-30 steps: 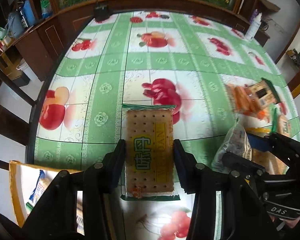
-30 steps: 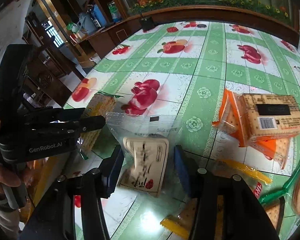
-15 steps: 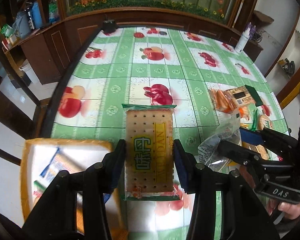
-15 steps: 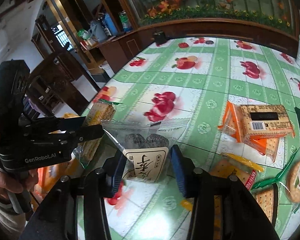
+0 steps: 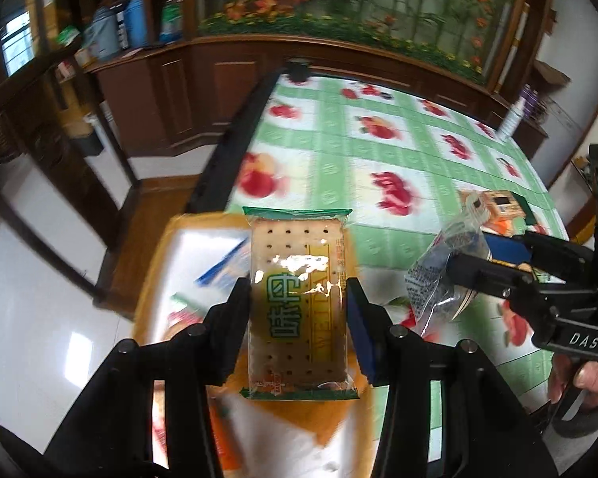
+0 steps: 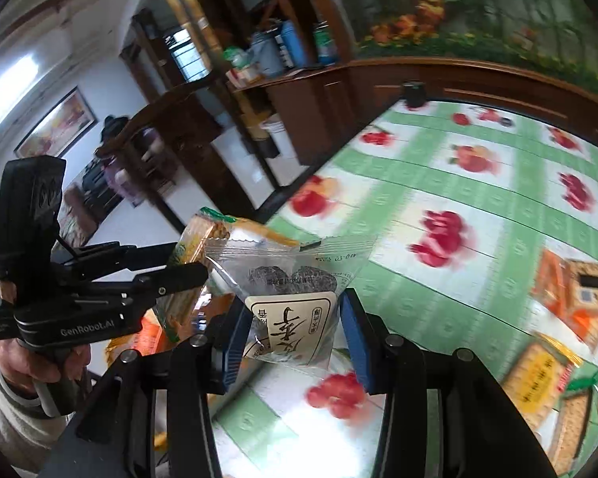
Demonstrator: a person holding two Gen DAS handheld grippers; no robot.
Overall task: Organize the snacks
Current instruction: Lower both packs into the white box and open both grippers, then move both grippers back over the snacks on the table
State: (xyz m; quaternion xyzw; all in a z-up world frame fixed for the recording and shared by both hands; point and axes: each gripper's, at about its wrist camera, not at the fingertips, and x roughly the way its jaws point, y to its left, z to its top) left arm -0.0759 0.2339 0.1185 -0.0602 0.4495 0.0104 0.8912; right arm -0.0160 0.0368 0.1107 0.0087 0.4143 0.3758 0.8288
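Gripping a cracker pack (image 5: 298, 302) and date bag (image 6: 289, 298), both jaws hang past the table edge (image 5: 223, 159).

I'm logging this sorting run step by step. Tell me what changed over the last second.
The right claw closed on the clear date packet and lifted it off the table. The left claw carried its cracker pack away from the tabletop to above the orange box beside the table's edge. Unchanged: the left grip on the crackers, and the other snacks lying on the table.
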